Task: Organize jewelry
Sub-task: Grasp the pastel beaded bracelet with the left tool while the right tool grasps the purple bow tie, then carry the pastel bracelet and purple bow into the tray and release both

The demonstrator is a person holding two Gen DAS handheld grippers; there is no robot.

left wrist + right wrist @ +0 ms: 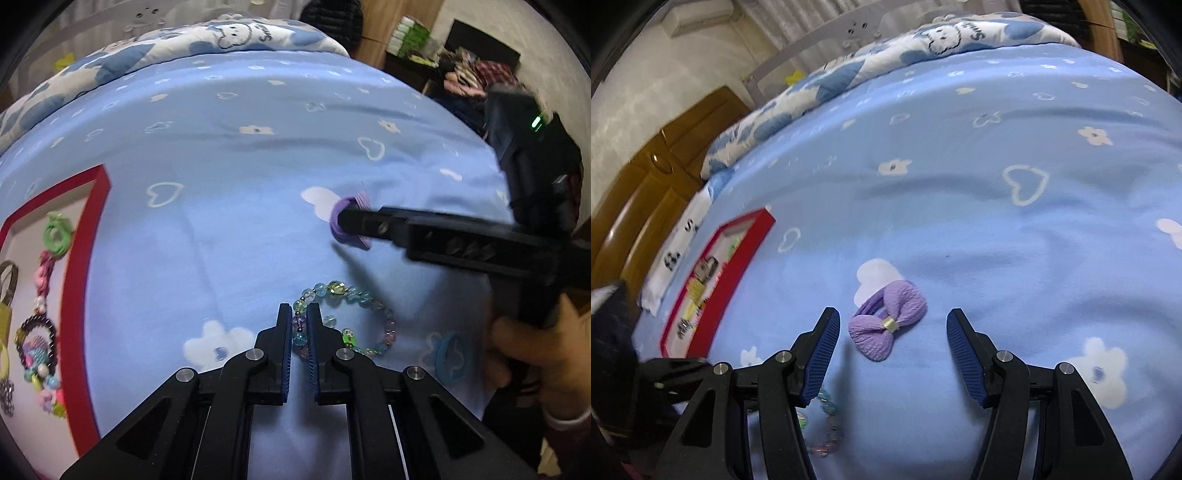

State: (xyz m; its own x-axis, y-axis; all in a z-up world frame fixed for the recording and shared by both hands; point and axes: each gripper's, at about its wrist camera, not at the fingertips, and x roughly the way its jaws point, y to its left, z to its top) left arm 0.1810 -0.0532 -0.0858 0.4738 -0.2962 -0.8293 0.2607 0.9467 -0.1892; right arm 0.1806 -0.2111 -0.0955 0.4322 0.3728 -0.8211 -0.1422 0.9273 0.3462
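A beaded bracelet [347, 317] of blue, green and pink beads lies on the blue bedsheet. My left gripper [299, 314] is shut on its left side. A purple bow hair clip [888, 319] lies on the sheet between the fingers of my right gripper [892, 317], which is open around it. In the left wrist view the bow [349, 218] shows at the right gripper's tip. A red-rimmed tray [75, 295] at the left holds several pieces of jewelry; it also shows in the right wrist view [746, 258].
A light blue ring-shaped hair tie [452, 356] lies on the sheet right of the bracelet. A folded blue-and-white quilt [207, 40] lies at the far side of the bed. A wooden door [646, 199] stands far left.
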